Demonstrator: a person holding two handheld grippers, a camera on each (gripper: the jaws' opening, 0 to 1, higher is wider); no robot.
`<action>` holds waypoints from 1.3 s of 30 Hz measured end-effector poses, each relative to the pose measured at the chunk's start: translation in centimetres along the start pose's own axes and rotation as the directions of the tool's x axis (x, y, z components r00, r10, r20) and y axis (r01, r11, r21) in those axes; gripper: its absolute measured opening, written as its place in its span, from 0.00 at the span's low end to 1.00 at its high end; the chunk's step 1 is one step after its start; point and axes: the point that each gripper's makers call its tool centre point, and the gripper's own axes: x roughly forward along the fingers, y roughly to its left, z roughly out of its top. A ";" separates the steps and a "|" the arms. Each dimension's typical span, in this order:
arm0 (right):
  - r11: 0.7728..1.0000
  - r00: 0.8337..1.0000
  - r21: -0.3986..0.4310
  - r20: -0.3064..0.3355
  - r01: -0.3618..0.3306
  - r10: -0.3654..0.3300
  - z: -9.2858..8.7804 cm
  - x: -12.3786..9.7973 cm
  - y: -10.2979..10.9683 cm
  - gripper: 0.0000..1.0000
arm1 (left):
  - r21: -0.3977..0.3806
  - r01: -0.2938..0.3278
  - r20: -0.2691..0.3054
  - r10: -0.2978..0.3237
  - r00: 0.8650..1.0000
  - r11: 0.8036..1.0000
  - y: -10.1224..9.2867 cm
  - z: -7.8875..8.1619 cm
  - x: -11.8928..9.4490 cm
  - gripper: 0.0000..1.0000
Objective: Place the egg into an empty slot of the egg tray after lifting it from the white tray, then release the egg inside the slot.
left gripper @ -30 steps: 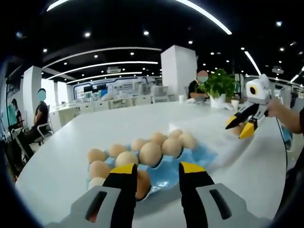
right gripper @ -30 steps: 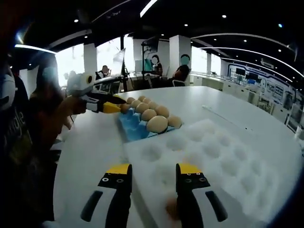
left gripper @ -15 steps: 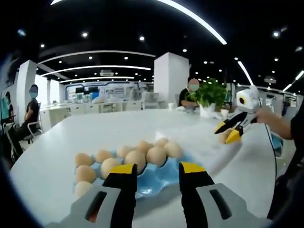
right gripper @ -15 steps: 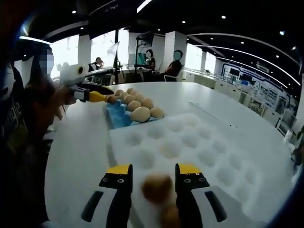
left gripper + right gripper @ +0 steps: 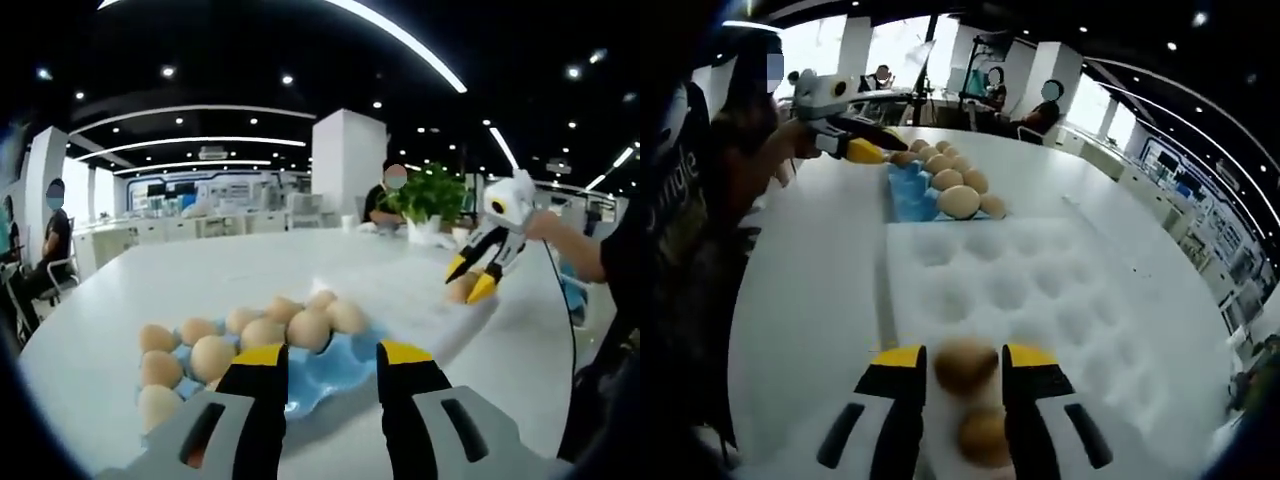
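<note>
Lifted now above the white foam tray [image 5: 1060, 300], where a second ago sat low among its dimples: brown egg [image 5: 966, 366], clamped between the yellow-tipped jaws of the right gripper [image 5: 965, 366] at lower centre of the right gripper view, a second brown egg [image 5: 985, 436] just below it. Holds eggs along most slots: blue egg tray [image 5: 330, 362], at lower left of the left gripper view. Parted over the blue tray's near edge, gripping nothing: left gripper [image 5: 331, 362].
</note>
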 end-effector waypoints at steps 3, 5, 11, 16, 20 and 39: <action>1.000 1.000 0.005 -0.011 -0.017 0.017 0.0 0.4 -0.5 0.31 | 0.000 0.000 0.003 0.000 1.000 1.000 0.1 0.0 -0.1 0.35; 0.999 0.999 0.019 -0.017 -0.028 0.029 -0.1 0.5 -0.6 0.30 | 0.000 0.000 0.001 0.000 1.000 1.000 0.0 0.0 -0.1 0.35; 0.997 0.998 0.064 -0.016 -0.052 0.054 -0.3 0.5 -0.3 0.30 | 0.003 0.015 -0.007 -0.015 1.000 1.000 -0.4 -0.3 0.1 0.35; 0.992 0.999 0.120 -0.019 -0.042 0.045 -0.3 0.6 -0.9 0.27 | 0.002 0.024 -0.004 -0.024 1.000 1.000 -0.7 -0.3 0.1 0.36; 0.992 0.999 0.120 -0.013 -0.038 0.040 -0.3 0.5 -0.8 0.26 | 0.002 0.025 -0.004 -0.025 1.000 1.000 -0.7 -0.3 0.1 0.36; 0.970 0.998 0.242 0.063 -0.020 0.005 0.3 0.2 -1.5 0.25 | 0.004 0.046 -0.004 -0.046 0.999 0.999 -1.2 0.0 0.5 0.36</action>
